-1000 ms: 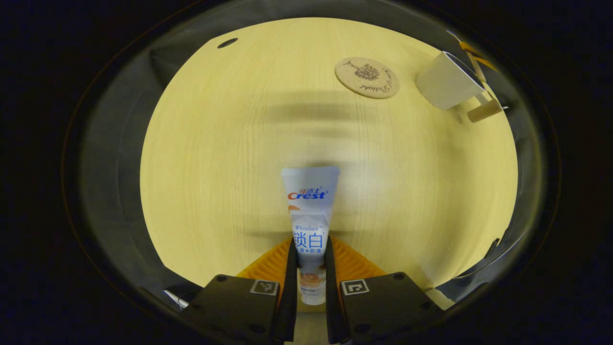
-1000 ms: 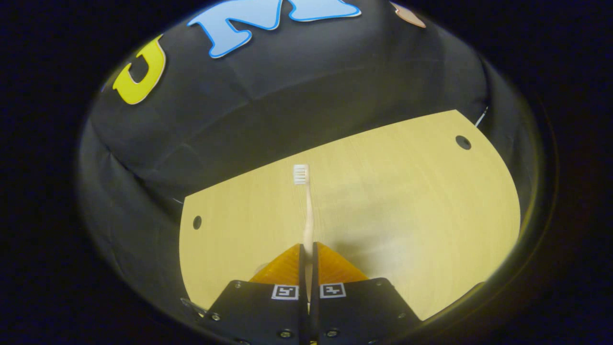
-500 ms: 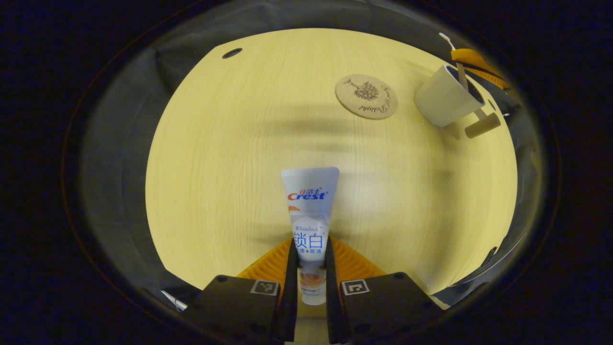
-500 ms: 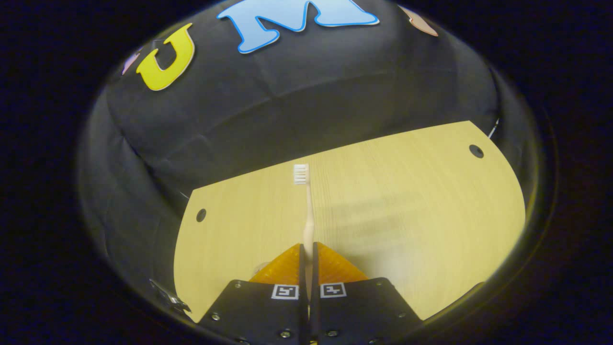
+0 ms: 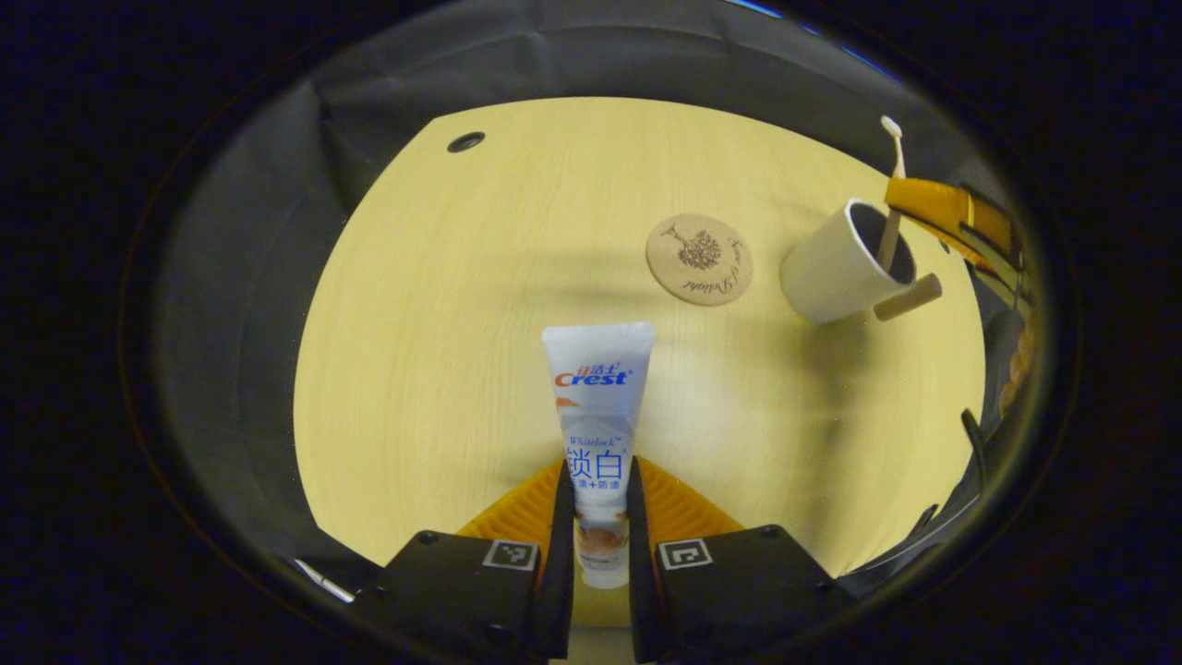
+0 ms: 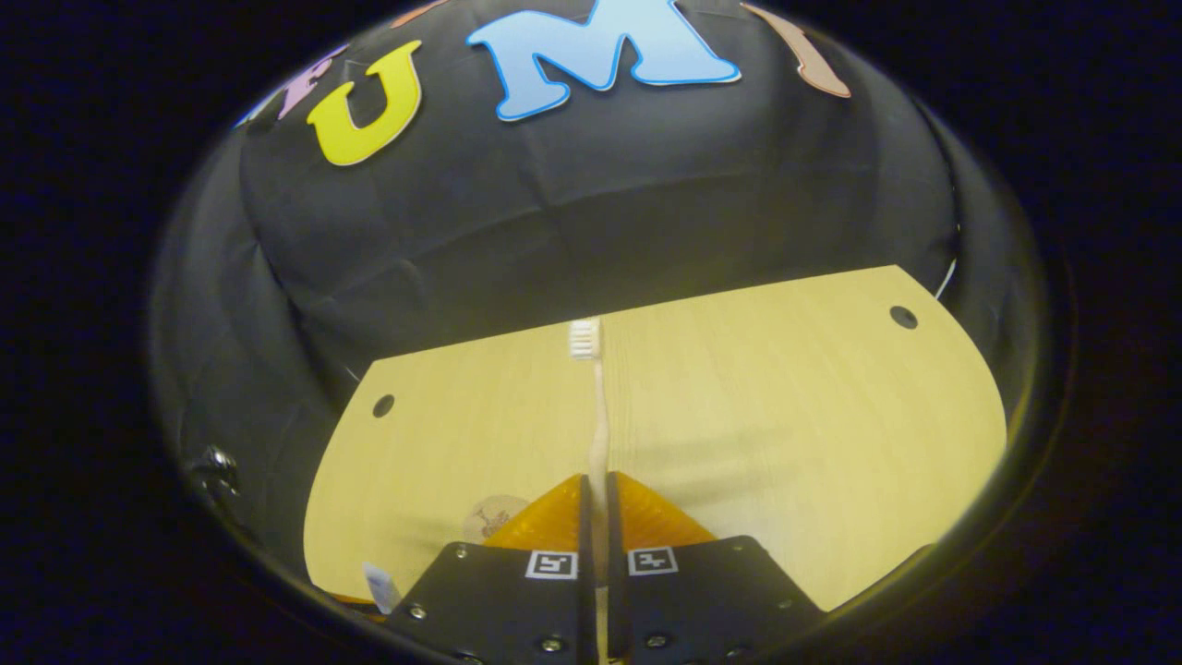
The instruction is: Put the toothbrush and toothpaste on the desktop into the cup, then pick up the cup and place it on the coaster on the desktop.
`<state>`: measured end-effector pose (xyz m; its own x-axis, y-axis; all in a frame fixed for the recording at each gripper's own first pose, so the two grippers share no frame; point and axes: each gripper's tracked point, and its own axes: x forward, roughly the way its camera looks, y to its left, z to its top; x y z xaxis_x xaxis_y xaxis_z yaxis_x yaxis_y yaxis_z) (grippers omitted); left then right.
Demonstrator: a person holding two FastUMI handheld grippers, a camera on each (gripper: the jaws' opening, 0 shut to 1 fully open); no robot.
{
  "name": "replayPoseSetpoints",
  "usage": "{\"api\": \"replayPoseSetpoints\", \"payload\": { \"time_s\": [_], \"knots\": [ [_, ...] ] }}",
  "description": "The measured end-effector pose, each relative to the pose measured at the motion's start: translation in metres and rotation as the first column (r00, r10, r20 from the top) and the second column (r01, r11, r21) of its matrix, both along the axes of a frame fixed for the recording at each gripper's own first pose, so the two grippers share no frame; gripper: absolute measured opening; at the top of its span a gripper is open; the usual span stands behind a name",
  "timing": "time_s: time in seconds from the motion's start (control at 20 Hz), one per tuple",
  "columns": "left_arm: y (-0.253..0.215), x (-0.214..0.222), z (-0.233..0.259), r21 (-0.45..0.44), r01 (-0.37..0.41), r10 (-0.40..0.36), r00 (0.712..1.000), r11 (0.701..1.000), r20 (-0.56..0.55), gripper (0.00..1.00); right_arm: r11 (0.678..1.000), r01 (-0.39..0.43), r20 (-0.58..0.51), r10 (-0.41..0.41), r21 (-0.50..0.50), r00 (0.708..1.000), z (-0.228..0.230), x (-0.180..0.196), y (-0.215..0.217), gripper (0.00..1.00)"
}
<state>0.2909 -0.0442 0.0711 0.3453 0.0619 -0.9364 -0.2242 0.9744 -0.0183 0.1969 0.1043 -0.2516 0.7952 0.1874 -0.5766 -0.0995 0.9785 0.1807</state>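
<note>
1. Your right gripper (image 6: pixel 597 489) is clamped on the toothbrush (image 6: pixel 598 416), its long axis upright, the handle's lower end at the cup (image 5: pixel 845 263) mouth.
2. Your left gripper (image 5: pixel 598 503) grips the toothpaste (image 5: pixel 598 406), pointing forward.
3. From the left gripper, the cup stands ahead to the right, just beside the coaster (image 5: pixel 699 259).

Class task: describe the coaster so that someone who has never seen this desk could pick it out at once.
Start from the pale wooden desktop in the left gripper view and look to its far right, where a white cup stands. The coaster lies flat just left of that cup. It is the one thin tan disc, printed with a dark tree design.
</note>
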Motion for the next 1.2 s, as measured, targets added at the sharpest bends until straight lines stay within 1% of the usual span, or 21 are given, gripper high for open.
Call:
{"api": "replayPoseSetpoints", "payload": {
  "time_s": [0.3, 0.4, 0.45, 0.55, 0.75, 0.85, 0.9, 0.95, 1.0, 1.2],
  "knots": [
    [-0.015, 0.035, 0.058, 0.002, 0.000, 0.000, 0.996, 1.000, 0.084, 0.33, 1.000, -0.026, -0.004, 0.026, -0.010, 1.000, -0.005, -0.028, -0.001, 0.06],
    [-0.022, 0.048, 0.085, 0.005, 0.005, -0.006, 0.994, 1.000, 0.111, 0.33, 0.999, -0.041, -0.001, 0.041, -0.018, 0.999, -0.007, -0.040, 0.001, 0.07],
    [-0.013, 0.043, 0.071, 0.005, 0.011, -0.012, 0.992, 1.000, 0.122, 0.33, 0.999, -0.044, 0.004, 0.044, -0.027, 0.999, -0.007, -0.045, -0.001, 0.06],
    [-0.023, 0.054, 0.092, 0.011, 0.025, -0.026, 0.990, 1.000, 0.137, 0.33, 0.998, -0.043, 0.017, 0.044, -0.043, 0.999, -0.004, -0.054, -0.004, 0.06],
    [-0.041, 0.069, 0.102, 0.004, 0.058, -0.057, 0.984, 0.998, 0.169, 0.33, 0.998, -0.045, 0.022, 0.046, -0.044, 0.999, 0.000, -0.078, -0.012, 0.07],
    [-0.049, 0.079, 0.111, 0.005, 0.077, -0.077, 0.979, 0.997, 0.188, 0.33, 0.998, -0.036, 0.013, 0.037, -0.042, 0.999, -0.002, -0.089, -0.019, 0.07],
    [-0.053, 0.086, 0.116, 0.005, 0.088, -0.088, 0.976, 0.996, 0.199, 0.33, 0.999, -0.028, 0.008, 0.029, -0.042, 1.000, -0.003, -0.095, -0.022, 0.02],
    [-0.057, 0.091, 0.120, 0.003, 0.099, -0.097, 0.973, 0.995, 0.210, 0.33, 0.999, -0.019, 0.005, 0.020, -0.041, 1.000, -0.004, -0.100, -0.027, 0.02],
    [-0.061, 0.099, 0.126, -0.001, 0.108, -0.105, 0.970, 0.994, 0.220, 0.33, 0.999, -0.009, 0.002, 0.009, -0.041, 1.000, -0.005, -0.105, -0.032, 0.06],
    [-0.076, 0.131, 0.148, -0.011, 0.138, -0.130, 0.956, 0.990, 0.262, 0.33, 0.999, 0.035, -0.015, -0.035, -0.035, 0.999, -0.012, -0.124, -0.051, 0.06]
  ]
}}
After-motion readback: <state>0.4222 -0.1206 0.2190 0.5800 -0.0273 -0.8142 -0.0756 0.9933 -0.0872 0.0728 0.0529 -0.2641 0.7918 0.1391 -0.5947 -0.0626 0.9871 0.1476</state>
